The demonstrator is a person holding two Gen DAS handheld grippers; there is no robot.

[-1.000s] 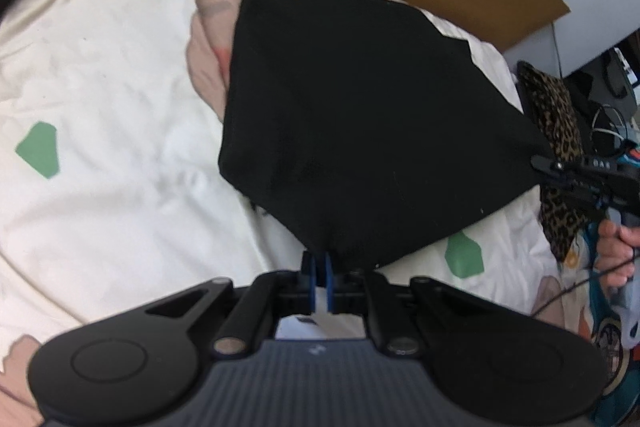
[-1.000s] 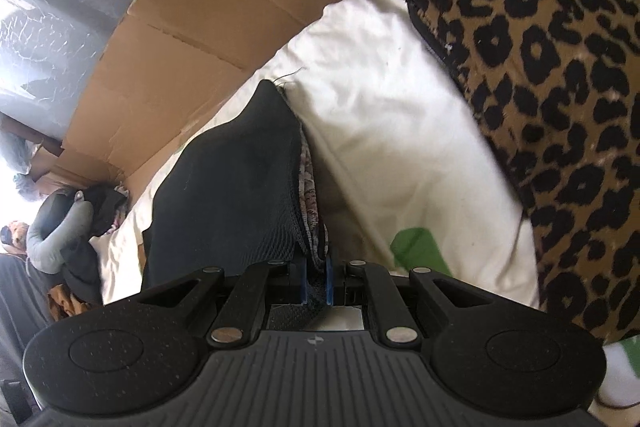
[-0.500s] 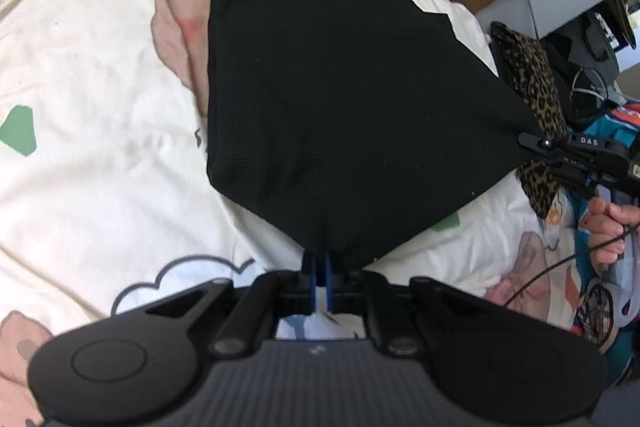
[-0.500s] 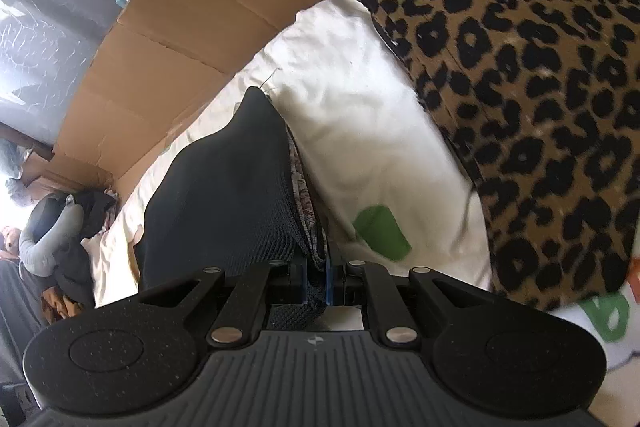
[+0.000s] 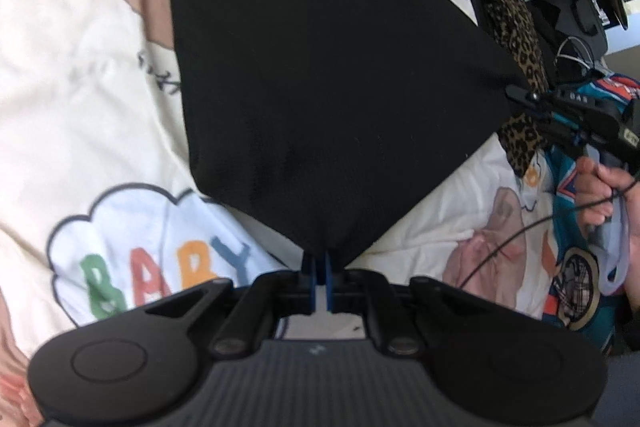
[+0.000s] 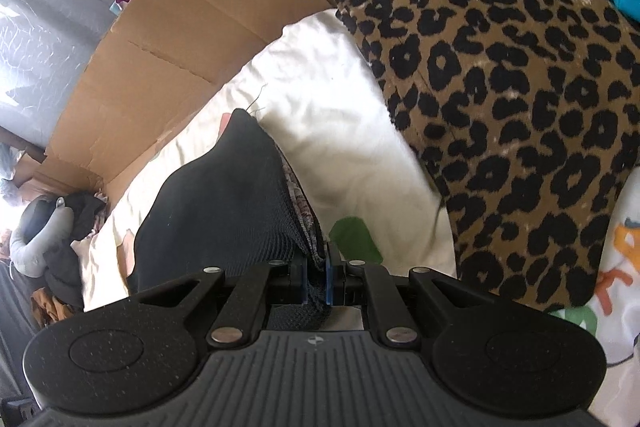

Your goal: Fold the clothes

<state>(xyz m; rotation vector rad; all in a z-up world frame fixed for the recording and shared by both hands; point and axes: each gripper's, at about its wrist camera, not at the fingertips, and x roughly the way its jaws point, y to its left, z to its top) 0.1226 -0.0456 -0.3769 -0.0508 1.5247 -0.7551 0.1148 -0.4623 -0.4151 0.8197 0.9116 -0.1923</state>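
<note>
- Left gripper (image 5: 318, 267): jaws clamped on one corner of the black garment (image 5: 320, 79).
- Right gripper (image 6: 316, 273): jaws pinching another corner of the garment.
- Garment stretched between both grippers, above the cream printed blanket (image 5: 72, 107).
- Leopard-print cushion (image 6: 500, 87) lies beside it.

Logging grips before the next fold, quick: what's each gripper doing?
Left gripper: shut on a corner of the black garment.
Right gripper: shut on another corner of it.
</note>
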